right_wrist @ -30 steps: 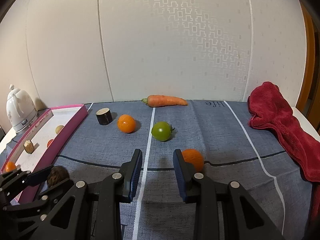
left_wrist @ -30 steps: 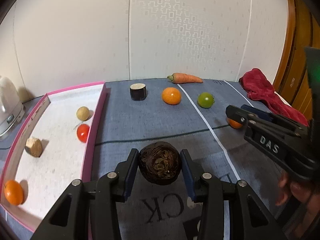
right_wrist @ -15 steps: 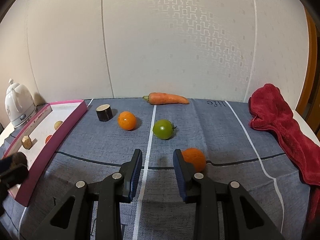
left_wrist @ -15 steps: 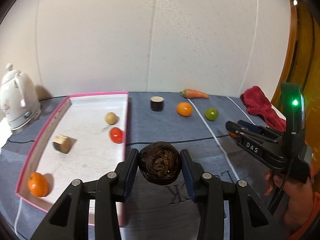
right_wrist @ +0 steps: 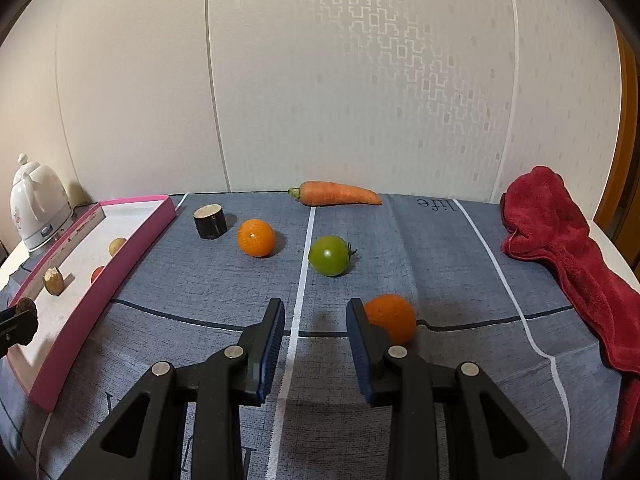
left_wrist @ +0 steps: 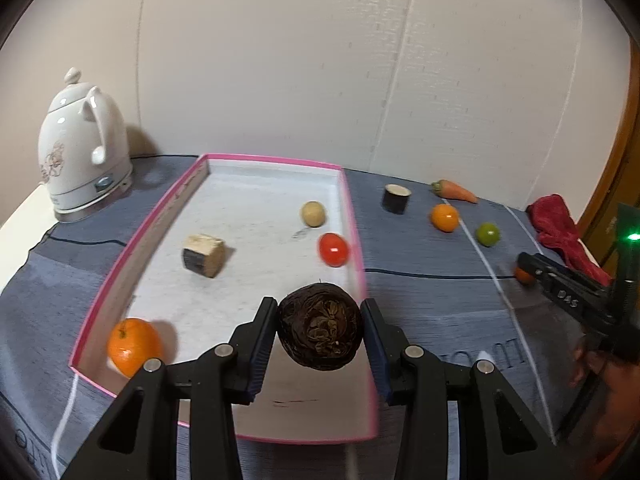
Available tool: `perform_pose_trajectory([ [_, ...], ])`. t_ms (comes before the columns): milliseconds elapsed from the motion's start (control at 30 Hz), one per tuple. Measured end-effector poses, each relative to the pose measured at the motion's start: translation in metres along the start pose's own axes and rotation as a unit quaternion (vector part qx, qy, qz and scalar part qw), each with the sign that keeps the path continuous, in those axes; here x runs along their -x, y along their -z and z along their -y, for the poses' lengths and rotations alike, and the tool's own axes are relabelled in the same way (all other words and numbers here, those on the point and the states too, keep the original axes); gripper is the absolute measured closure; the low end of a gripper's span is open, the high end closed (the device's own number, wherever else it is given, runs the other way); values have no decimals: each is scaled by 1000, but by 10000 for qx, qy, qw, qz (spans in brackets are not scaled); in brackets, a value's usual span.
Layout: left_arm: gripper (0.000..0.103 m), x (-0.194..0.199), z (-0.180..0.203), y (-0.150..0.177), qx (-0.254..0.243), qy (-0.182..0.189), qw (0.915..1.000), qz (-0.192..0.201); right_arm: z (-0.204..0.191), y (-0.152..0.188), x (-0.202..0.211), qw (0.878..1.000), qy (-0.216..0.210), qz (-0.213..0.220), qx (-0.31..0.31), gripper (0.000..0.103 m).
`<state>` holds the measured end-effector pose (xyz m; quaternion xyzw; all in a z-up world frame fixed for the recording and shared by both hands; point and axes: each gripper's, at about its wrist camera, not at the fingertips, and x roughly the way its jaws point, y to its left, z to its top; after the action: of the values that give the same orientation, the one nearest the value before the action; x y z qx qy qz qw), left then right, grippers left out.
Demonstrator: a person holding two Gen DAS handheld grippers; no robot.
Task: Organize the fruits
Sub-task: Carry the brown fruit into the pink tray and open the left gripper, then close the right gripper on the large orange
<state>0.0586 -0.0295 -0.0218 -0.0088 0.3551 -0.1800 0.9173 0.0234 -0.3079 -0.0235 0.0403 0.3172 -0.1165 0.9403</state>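
My left gripper [left_wrist: 320,328] is shut on a dark brown wrinkled round fruit [left_wrist: 320,326] and holds it above the near right part of the pink-rimmed tray [left_wrist: 160,216]. In the tray lie an orange [left_wrist: 134,346], a red tomato [left_wrist: 333,249], a small tan fruit [left_wrist: 313,213] and a tan cut chunk [left_wrist: 203,255]. My right gripper [right_wrist: 316,324] is open and empty above the cloth, with an orange [right_wrist: 390,318] just beyond its right finger. An orange [right_wrist: 256,237], a green tomato [right_wrist: 330,255], a carrot [right_wrist: 338,193] and a dark cut piece [right_wrist: 209,221] lie further back.
A white kettle [left_wrist: 80,148] stands left of the tray by the wall. A red towel [right_wrist: 568,256] lies along the right table edge. A blue-grey cloth [right_wrist: 420,248] covers the table. The wall closes the back.
My left gripper has carried the dark fruit leftward from over the cloth to over the tray. My right gripper has stayed nearly still and open.
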Motion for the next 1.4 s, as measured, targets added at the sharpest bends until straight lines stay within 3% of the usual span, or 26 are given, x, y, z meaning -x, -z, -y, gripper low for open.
perform_pose_trajectory([
  [200,57,-8,-20,4,140,-269,9995,-76,-1,1,4,9999,-79,96,-3,71],
  [367,34,-5,-29,9,249,-337,9991,-2,0,1,9,9996,-150,213,-58,71],
  [433,32,-2,-29,10,247,-336,9991,48,4,1,12,9994,-81,283,-160,71],
  [833,26,13,-27,20,142,-183,9992,319,36,1,-3,9946,391,-146,-955,68],
  [967,26,14,-30,23,175,-133,9993,304,41,1,-20,9912,538,-589,-1054,67],
  [1200,26,18,-37,26,242,-135,9991,331,29,-5,-38,9919,721,-827,-634,66],
  [1400,25,21,-45,26,327,-158,9987,345,25,-12,-42,9937,714,-754,-423,67],
])
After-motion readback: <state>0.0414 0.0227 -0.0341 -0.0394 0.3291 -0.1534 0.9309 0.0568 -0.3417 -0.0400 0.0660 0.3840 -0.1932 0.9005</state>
